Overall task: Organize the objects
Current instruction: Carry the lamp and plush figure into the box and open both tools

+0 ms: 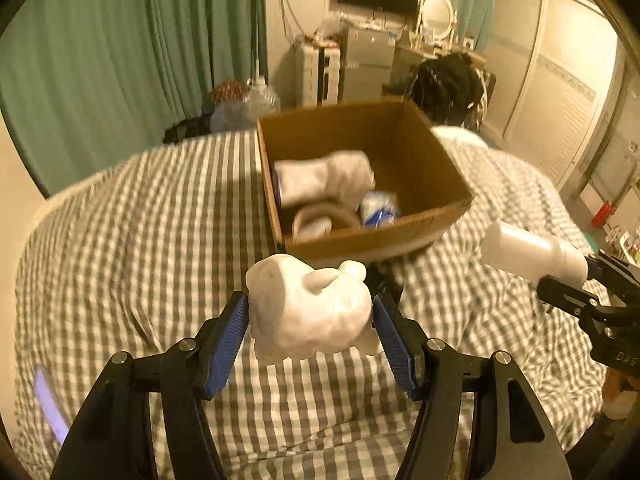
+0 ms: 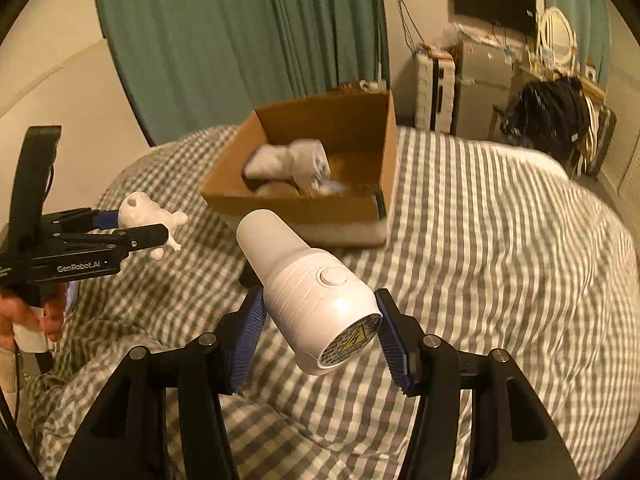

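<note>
My left gripper (image 1: 310, 320) is shut on a white animal figurine (image 1: 308, 306) and holds it above the checked bedspread, just short of the open cardboard box (image 1: 436, 168). The figurine also shows in the right wrist view (image 2: 146, 212), with the left gripper (image 2: 120, 226) around it. My right gripper (image 2: 320, 320) is shut on a white cylindrical device (image 2: 308, 288) with a round button and a warning label on its end. It also shows in the left wrist view (image 1: 532, 250), right of the box. The box (image 2: 360, 128) holds white cloth items (image 2: 288, 162).
The bed's grey-and-white checked cover (image 1: 140, 240) fills the foreground. Green curtains (image 1: 120, 40) hang behind. A small fridge (image 1: 368, 60), drawers and a dark bundle (image 1: 448, 80) stand beyond the bed. A lit phone (image 1: 48, 404) lies at the left edge.
</note>
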Motion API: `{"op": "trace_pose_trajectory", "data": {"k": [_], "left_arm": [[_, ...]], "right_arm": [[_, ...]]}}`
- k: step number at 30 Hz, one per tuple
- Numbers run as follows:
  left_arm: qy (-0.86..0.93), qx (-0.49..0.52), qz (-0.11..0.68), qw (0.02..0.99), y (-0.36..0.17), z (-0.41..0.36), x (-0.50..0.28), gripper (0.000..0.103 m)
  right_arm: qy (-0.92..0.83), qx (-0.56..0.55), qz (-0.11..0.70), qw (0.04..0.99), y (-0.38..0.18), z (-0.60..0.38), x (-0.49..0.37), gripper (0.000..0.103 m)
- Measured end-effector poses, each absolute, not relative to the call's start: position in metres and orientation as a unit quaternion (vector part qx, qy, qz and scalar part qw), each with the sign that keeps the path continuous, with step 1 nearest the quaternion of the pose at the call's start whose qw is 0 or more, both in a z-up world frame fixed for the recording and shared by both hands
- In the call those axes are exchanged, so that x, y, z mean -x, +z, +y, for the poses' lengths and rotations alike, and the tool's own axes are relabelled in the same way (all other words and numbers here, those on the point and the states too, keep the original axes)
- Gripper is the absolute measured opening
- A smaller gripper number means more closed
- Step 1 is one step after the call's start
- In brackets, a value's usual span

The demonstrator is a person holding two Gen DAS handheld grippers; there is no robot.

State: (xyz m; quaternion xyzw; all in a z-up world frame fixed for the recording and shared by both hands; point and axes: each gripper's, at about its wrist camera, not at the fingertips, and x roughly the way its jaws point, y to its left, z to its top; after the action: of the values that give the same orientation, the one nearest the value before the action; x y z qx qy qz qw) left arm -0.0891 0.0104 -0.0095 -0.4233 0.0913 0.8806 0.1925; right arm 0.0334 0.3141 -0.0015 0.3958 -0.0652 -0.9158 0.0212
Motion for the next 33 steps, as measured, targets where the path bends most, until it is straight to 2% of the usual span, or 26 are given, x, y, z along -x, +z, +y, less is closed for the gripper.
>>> {"op": "trace_pose_trajectory", "data": {"k": [6, 13, 25, 33], "left_arm": [[0.894, 0.394, 0.09, 0.192, 0.024, 0.02, 0.111, 0.065], [0.899, 0.385, 0.085, 0.19, 0.029, 0.031, 0.155, 0.065], [0.886, 0.408, 0.088, 0.203, -0.013, 0.061, 0.202, 0.065], [0.876, 0.428, 0.086, 0.206, -0.039, 0.068, 0.202, 0.065]], "right_arm": [[-0.935, -0.349, -0.054, 0.033, 0.046, 0.304, -0.005, 0.055], [-0.941, -0.326, -0.078, 0.048, 0.069, 0.295, 0.061, 0.054], [-0.931, -0.361, -0.053, -0.007, 0.037, 0.3, 0.17, 0.055], [-0.924, -0.376, -0.072, -0.016, 0.016, 0.308, 0.18, 0.055]]}}
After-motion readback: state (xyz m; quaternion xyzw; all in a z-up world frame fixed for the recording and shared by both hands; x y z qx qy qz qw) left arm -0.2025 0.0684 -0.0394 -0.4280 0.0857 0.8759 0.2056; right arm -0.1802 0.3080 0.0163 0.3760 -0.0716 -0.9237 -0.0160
